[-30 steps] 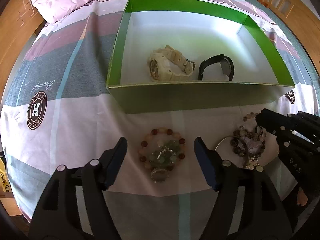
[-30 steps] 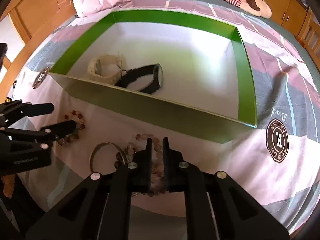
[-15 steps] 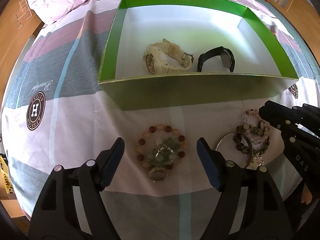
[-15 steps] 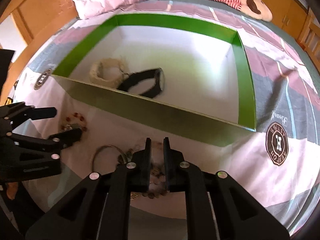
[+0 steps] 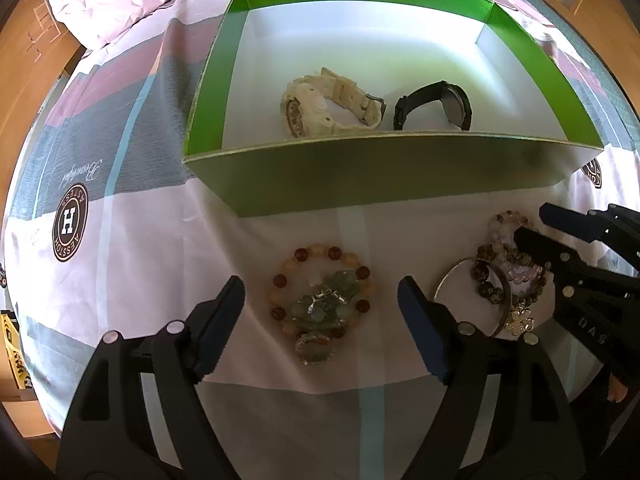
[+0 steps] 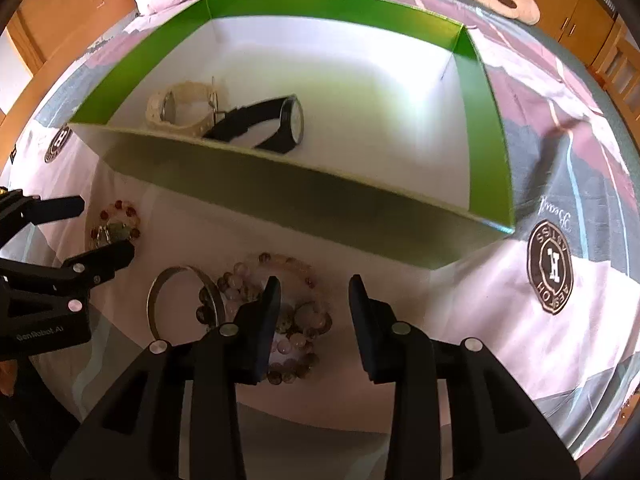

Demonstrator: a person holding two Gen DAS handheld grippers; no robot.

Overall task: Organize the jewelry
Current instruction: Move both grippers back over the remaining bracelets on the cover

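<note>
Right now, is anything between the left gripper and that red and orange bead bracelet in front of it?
Nothing visible. The left gripper is open, and the bead bracelet with its green cluster lies on the bedsheet between the fingers. The silver bangle sits off to the right.

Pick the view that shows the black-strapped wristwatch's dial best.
Right wrist view: the black-strapped wristwatch stands on edge in the green cardboard box with its pale dial turned toward that camera. The left wrist view shows the same watch mostly from its back and strap, the dial facing away, its lower edge cut by the box's near wall.
</note>
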